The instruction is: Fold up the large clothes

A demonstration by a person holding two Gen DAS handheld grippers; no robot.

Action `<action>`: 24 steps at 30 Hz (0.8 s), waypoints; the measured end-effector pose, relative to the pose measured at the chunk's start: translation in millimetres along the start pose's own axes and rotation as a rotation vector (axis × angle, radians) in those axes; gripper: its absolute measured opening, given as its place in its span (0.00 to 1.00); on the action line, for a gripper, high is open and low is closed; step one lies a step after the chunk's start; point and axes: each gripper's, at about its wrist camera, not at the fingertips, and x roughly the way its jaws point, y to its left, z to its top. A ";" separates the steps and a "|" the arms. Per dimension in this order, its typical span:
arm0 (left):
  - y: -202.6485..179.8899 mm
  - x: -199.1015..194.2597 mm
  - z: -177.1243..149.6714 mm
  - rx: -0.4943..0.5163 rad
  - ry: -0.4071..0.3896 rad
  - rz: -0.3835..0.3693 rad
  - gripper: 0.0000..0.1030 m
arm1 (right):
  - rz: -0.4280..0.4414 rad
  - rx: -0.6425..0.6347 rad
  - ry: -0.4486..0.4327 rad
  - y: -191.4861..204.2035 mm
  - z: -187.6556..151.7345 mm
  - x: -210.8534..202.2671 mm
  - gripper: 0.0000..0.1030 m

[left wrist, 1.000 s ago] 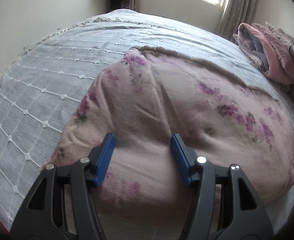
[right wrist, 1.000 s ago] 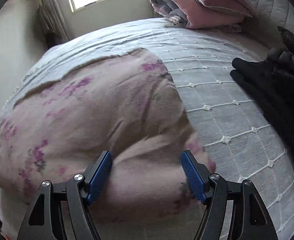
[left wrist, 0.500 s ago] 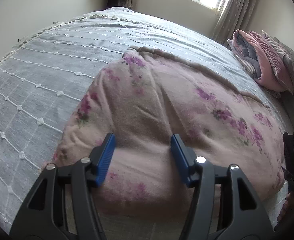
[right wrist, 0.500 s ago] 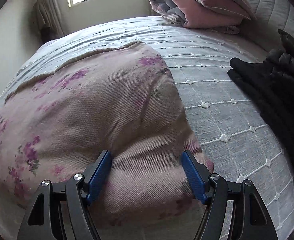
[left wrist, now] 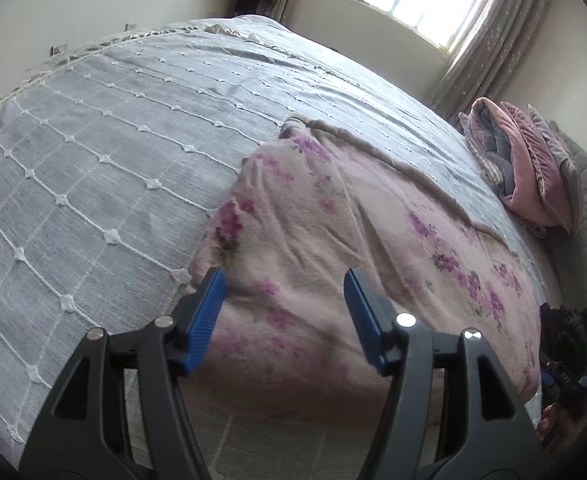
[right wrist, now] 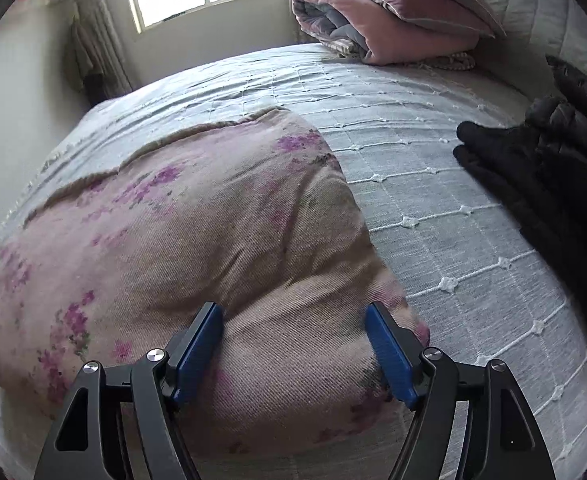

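left tool (left wrist: 284,307): wide, holding nothing, over near left corner of pink flowered blanket (left wrist: 357,248) | right tool (right wrist: 294,340): wide, holding nothing, over its near right corner | blanket: folded, lying on grey bed (left wrist: 105,176) | black jacket (right wrist: 549,184): far right
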 end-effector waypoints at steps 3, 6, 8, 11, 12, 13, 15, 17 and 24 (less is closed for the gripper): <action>8.5 -1.6 6.9 0.019 0.036 -0.070 0.74 | 0.130 0.148 0.007 -23.0 4.4 -2.3 0.73; 22.1 2.1 17.2 -0.026 0.062 -0.139 0.79 | 0.220 0.209 0.011 -38.2 8.4 -3.8 0.73; 32.4 11.0 26.7 -0.088 0.101 -0.164 0.79 | 0.254 0.218 0.027 -42.1 12.1 0.3 0.73; 33.5 24.8 44.8 -0.131 0.175 -0.225 0.79 | 0.298 0.245 0.042 -45.0 17.9 7.5 0.74; 30.2 27.9 51.9 -0.114 0.191 -0.251 0.79 | 0.306 0.254 0.047 -46.3 21.0 10.1 0.75; 24.9 31.9 60.3 -0.082 0.207 -0.273 0.79 | 0.316 0.262 0.049 -48.1 25.5 12.9 0.75; 16.0 44.2 74.0 -0.022 0.255 -0.282 0.84 | 0.332 0.280 0.047 -54.8 35.0 18.6 0.77; 12.6 65.5 84.3 0.006 0.327 -0.272 0.85 | 0.328 0.307 0.059 -63.5 44.9 28.6 0.78; -17.6 115.7 70.6 0.226 0.498 -0.220 0.91 | 0.469 0.337 0.190 -74.7 58.6 73.2 0.78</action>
